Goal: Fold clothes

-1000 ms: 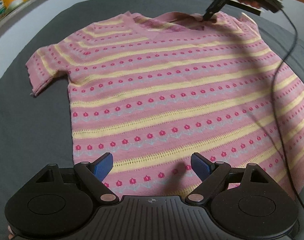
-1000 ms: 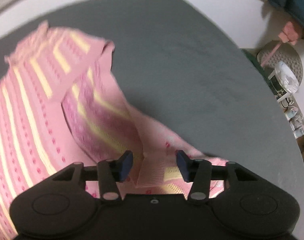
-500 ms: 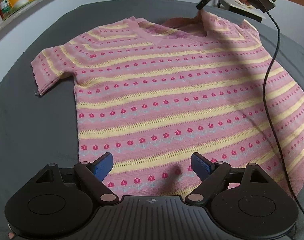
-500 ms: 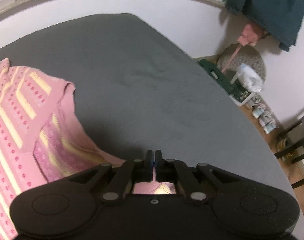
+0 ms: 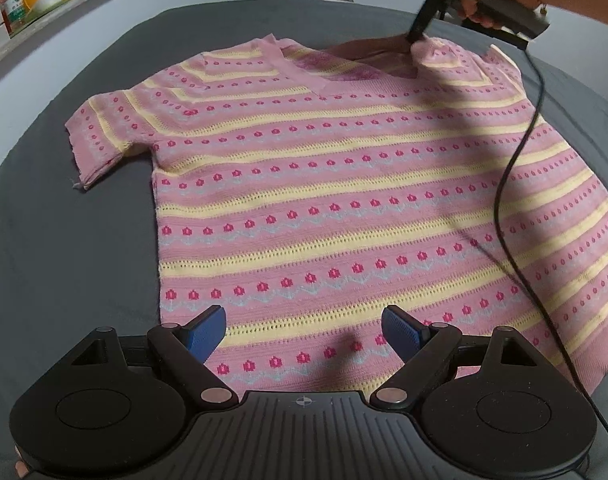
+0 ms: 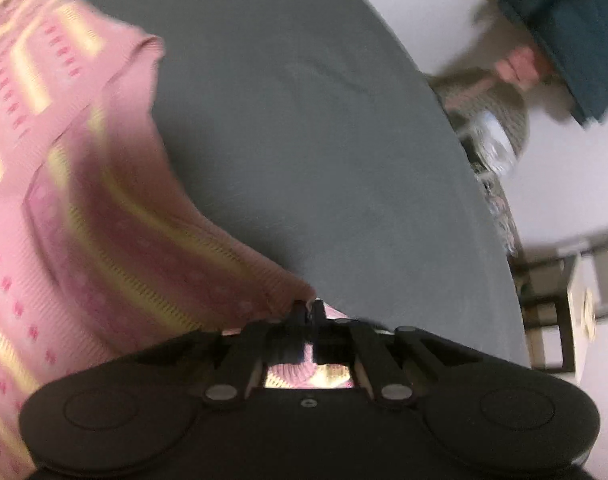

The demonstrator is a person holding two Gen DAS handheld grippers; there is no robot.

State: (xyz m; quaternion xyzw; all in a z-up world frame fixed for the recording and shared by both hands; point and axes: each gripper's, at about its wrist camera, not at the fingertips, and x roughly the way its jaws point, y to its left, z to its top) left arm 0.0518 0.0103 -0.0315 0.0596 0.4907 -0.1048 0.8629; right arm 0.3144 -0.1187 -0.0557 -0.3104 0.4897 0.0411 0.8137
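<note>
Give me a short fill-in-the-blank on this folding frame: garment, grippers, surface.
1. The right gripper is shut on the sweater at its ____.
2. The left gripper hovers with its jaws ____.
3. The sweater lies on a ____ sheet.
4. The sweater's widest stripes are ____.

Missing words: collar; open; grey; yellow

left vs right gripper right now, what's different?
The left gripper has its jaws wide apart with nothing held, hovering over the sweater's hem. The right gripper has its jaws shut on the sweater at the collar, pulling a peak of fabric up. Both angle downward at the sweater.
</note>
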